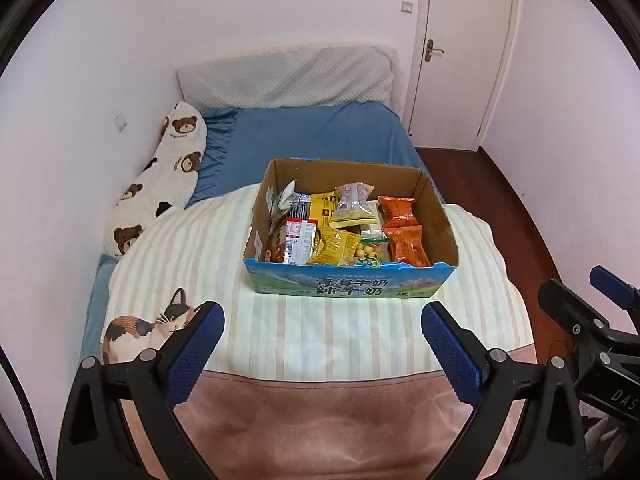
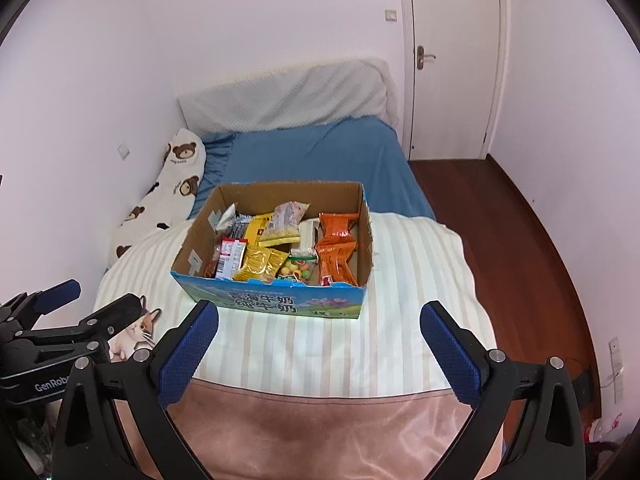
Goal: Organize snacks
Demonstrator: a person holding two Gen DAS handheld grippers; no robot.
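Note:
An open cardboard box (image 1: 348, 284) with a blue printed front stands on the striped quilt on the bed; it also shows in the right wrist view (image 2: 280, 300). It holds several snack packets: orange packets (image 1: 402, 232) at the right, yellow packets (image 1: 334, 246) in the middle, a red-and-white packet (image 1: 298, 238) at the left. My left gripper (image 1: 322, 320) is open and empty, in front of the box. My right gripper (image 2: 318, 320) is open and empty, also short of the box. Each gripper shows at the edge of the other's view.
A bear-print pillow (image 1: 160, 184) lies along the left wall. The blue sheet (image 1: 320, 136) and a grey headboard cushion (image 1: 288, 78) lie beyond the box. A white door (image 1: 460, 48) and wooden floor (image 2: 500, 216) are at the right. A pink blanket (image 1: 320, 420) covers the near bed edge.

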